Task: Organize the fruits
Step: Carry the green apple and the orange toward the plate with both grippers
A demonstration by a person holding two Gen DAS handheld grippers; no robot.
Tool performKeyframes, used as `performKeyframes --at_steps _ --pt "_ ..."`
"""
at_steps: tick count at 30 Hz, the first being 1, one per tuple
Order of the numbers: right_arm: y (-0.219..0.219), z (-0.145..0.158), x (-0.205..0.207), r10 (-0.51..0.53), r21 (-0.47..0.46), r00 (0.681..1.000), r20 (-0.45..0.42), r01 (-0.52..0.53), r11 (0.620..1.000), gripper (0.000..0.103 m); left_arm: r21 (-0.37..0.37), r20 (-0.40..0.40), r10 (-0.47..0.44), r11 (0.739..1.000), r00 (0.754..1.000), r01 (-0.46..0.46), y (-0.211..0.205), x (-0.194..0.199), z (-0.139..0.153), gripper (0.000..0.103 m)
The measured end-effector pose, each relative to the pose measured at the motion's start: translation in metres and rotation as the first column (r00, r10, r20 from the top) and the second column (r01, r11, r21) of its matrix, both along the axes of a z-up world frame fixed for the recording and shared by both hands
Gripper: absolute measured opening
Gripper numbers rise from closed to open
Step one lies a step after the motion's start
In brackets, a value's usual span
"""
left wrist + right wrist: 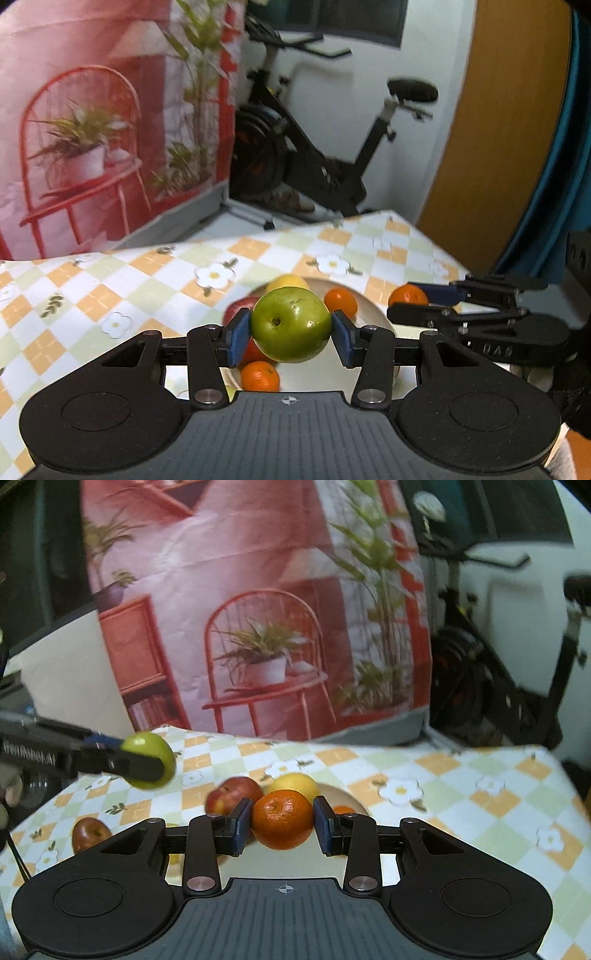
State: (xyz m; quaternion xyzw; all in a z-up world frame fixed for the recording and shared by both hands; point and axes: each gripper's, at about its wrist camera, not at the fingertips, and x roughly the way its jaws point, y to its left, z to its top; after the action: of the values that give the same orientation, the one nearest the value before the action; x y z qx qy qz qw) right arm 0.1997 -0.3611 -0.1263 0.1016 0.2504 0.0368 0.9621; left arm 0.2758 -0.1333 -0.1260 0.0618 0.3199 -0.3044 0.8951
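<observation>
Nearest in the left wrist view: left tongs [291, 338] clenched on a green apple [291, 324], blue pads pressed to its two sides, fruit lifted clear above the plate [373, 314]. Under and beside the apple, on the plate: an orange [260, 376] at the near rim, a red apple [240, 308] to the left, a second orange [340, 301] right of centre, a yellow fruit [287, 282] at the far side.

Nearest in the right wrist view: right tongs [282, 825] grasping an orange [282, 821], pads tight against both flanks, held above the plate's near side. Just beyond it, on the plate [345, 794]: a red apple [233, 794] and a yellow fruit [293, 784] side by side. Left of the plate, on the desk [461, 786] itself: a darker red apple [90, 833], well apart from the rest. Possibly another pale fruit at the plate's near left edge, half hidden behind the tongs and too blurred to name.

Farther left of the plate and higher: green apple [149, 758] in the left tongs, seen from the side. Checked cloth with daisies over the desk.

Beyond the plate, past the desk's far edge: a pink printed backdrop [258, 609] with a chair and potted plants, and to its right an exercise bike [314, 147].
</observation>
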Motion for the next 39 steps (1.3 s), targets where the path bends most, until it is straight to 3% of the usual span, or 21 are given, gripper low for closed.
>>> performKeyframes --at_steps 8,22,28,31,39 --pt "-0.031 -0.033 0.026 -0.02 0.059 0.996 -0.083 0.025 0.998 0.033 0.123 -0.039 -0.074 0.989 0.996 0.078 -0.03 0.03 -0.033 0.05" --pt "-0.043 -0.061 0.027 -0.012 0.119 0.995 -0.096 0.023 0.993 0.033 0.182 -0.128 -0.119 0.973 0.985 0.141 -0.057 0.055 -0.064 0.05" --pt "-0.043 -0.064 0.023 -0.016 0.119 0.995 -0.094 0.027 0.993 0.033 0.166 -0.152 -0.123 0.975 0.981 0.148 -0.059 0.059 -0.067 0.05" --pt "-0.041 -0.063 0.023 -0.012 0.115 0.995 -0.096 0.023 0.993 0.033 0.127 -0.179 -0.112 0.983 0.977 0.136 -0.052 0.062 -0.066 0.05" --pt "-0.038 -0.063 0.026 -0.005 0.098 0.994 -0.109 0.016 0.995 0.033 -0.002 -0.149 -0.058 0.998 0.987 0.059 -0.023 0.06 -0.038 0.05"
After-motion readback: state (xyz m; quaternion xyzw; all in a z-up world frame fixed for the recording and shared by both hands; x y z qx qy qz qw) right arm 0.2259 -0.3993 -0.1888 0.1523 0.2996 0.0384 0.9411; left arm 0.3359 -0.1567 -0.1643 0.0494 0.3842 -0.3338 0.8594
